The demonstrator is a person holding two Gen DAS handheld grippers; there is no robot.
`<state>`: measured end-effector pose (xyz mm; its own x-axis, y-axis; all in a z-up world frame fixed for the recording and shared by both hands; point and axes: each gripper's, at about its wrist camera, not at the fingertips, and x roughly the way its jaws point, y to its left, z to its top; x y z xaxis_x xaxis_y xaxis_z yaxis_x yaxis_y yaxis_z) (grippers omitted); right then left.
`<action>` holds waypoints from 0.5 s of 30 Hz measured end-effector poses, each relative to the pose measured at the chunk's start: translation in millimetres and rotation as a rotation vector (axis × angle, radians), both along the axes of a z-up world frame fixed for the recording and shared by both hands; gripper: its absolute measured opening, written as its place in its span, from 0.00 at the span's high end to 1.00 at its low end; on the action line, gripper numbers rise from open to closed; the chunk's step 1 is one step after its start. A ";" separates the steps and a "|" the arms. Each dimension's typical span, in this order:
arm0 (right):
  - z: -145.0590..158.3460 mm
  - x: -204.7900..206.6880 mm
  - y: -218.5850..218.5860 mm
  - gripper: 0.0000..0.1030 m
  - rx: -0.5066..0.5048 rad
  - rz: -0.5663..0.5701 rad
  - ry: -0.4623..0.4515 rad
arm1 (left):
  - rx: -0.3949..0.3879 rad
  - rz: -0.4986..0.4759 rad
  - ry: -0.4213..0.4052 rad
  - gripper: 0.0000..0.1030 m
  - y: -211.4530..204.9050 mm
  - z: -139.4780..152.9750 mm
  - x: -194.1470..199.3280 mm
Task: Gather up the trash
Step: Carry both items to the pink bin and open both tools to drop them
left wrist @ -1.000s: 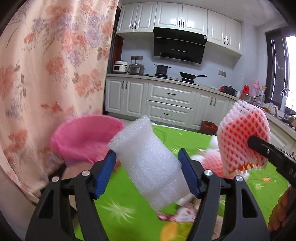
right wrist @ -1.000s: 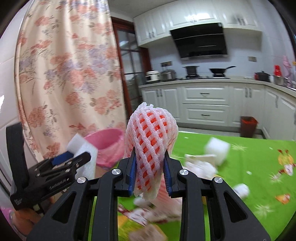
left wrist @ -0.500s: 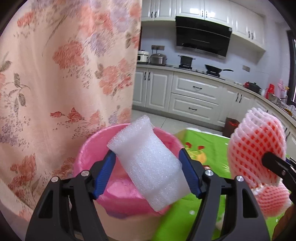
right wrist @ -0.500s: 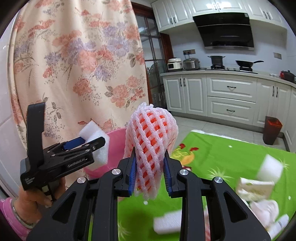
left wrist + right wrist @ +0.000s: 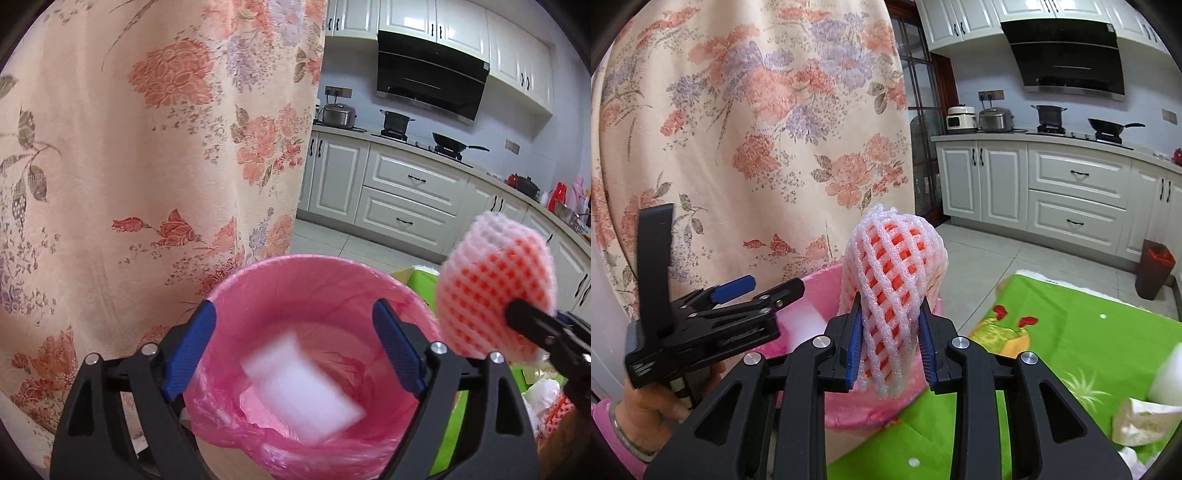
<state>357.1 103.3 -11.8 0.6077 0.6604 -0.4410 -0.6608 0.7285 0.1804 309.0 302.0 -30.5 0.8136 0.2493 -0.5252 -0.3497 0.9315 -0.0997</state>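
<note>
Dropping trash into the pink-lined bin (image 5: 303, 280) is the step in hand, as we judge it. Our left gripper (image 5: 295, 350) hangs over the bin's mouth with its jaws spreading apart and nothing between them; the white foam block (image 5: 301, 391) shows blurred below, inside the liner and clear of both blue pads, so we read it as released and falling.

Our right gripper (image 5: 891, 339) is clamped on the foam fruit net (image 5: 892, 291), though its jaws are starting to ease apart; in the right wrist view the pads press the net's lower half. The net stands upright, long axis running from 6 to 12 o'clock, its rounded top well above the fingertips.

What the coming move turns on: in the right wrist view the bin lies behind the net toward 9 o'clock, while in the left wrist view the net sits at 3 o'clock, just outside the rim. We judge the right hand needs to carry it across the rim before letting go. More scraps (image 5: 1145, 421) wait on the green tablecloth (image 5: 1071, 332) at 4 o'clock.
</note>
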 end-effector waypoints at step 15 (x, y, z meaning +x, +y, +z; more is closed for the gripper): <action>-29.2 8.5 16.5 0.33 -0.044 0.032 0.028 | 0.038 0.157 -0.059 0.08 -3.0 16.4 -75.5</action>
<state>365.6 119.8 -41.0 0.5736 0.6589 -0.4866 -0.6791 0.7147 0.1672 233.4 299.0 -14.1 0.7921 0.3944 -0.4658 -0.4858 0.8694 -0.0902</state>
